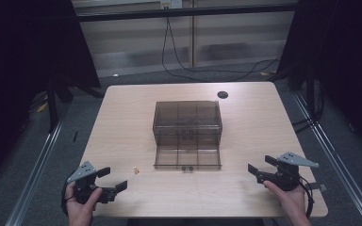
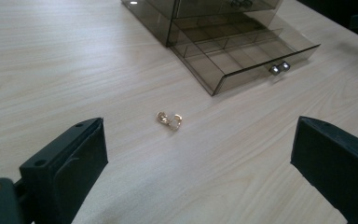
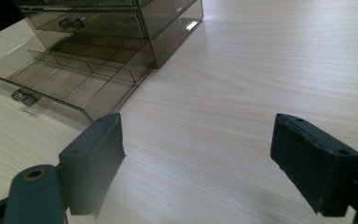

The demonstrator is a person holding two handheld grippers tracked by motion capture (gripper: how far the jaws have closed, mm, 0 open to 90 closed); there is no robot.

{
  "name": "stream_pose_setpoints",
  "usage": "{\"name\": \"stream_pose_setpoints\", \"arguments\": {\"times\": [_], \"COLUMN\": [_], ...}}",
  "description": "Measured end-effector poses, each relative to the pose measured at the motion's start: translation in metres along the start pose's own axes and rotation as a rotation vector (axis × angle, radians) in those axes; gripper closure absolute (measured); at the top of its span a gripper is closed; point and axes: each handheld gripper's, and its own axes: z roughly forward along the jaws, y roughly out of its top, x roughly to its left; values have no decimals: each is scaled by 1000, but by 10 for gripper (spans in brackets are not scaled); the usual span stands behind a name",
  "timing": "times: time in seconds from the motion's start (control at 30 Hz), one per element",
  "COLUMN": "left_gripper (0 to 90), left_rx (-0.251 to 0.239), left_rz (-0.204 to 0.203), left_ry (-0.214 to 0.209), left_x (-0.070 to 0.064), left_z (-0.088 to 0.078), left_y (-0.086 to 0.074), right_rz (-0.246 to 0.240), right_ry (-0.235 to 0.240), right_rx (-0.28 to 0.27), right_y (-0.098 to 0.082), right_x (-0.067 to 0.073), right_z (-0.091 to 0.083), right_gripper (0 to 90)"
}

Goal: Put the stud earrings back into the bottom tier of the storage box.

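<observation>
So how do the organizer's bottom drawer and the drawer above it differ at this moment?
The bottom drawer is pulled out toward the person, its divided compartments open from above; the upper drawer sits pushed into the smoky box. The bottom drawer's knobs stand out past the box front, while the upper drawer's knobs stay back against it. Both are tinted clear plastic with a pair of small knobs.

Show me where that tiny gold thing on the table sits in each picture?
High view: the gold trinket lies left of the open drawer's front corner.
Left gripper view: centre, ahead of the open hand-held gripper.
Right gripper view: not in it.
Shared landmark: the drawer's two small knobs.
</observation>
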Motion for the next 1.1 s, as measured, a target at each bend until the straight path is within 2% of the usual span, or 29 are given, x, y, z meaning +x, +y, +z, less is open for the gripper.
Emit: {"name": "stream_pose_setpoints", "arguments": {"times": [0.2,0.33,0.4,0.43,0.47,0.53,0.6,0.67,0.73,0.77,0.8,0.83,0.87,0.9,0.93,1.0,1.07,1.1], "left_gripper": [53,53,39,32,32,41,129,151,169,226,234,270,305,302,312,347,347,338], "left_rx": [30,53,55,58,58,66,80,133,154,166,171,195,195,218,218,260,291,317], "left_rz": [2,8,0,-9,-9,13,20,9,25,45,48,80,80,116,116,137,151,172], "left_ry": [52,62,65,86,86,109,128,118,133,130,128,113,113,97,97,86,53,29], "left_x": [-1,-2,-1,-2,-2,-5,-7,-10,-12,-12,-12,-13,-13,-15,-15,-17,-18,-18], "left_z": [4,8,9,12,12,14,14,13,11,9,9,9,9,11,11,14,18,23], "left_y": [1,4,6,7,7,8,9,13,16,17,18,20,20,23,23,26,29,31], "right_rz": [-7,-12,-10,-15,-15,-15,-23,-28,-35,-41,-41,-47,-46,-50,-50,-56,-58,-61], "right_ry": [6,10,13,11,11,17,16,15,14,8,7,7,7,4,4,9,14,10], "right_rx": [4,8,18,26,26,36,34,33,31,34,39,39,39,40,40,38,42,49], "right_y": [0,0,0,0,0,0,0,1,1,2,2,2,2,2,2,2,2,2], "right_x": [0,0,1,1,1,2,3,5,6,7,7,8,9,9,9,10,10,10], "right_z": [1,3,5,7,7,9,9,9,8,9,9,9,9,9,9,9,9,10], "right_gripper": [165,165,165,167,167,168,168,168,168,176,177,178,178,179,179,182,184,184]}}
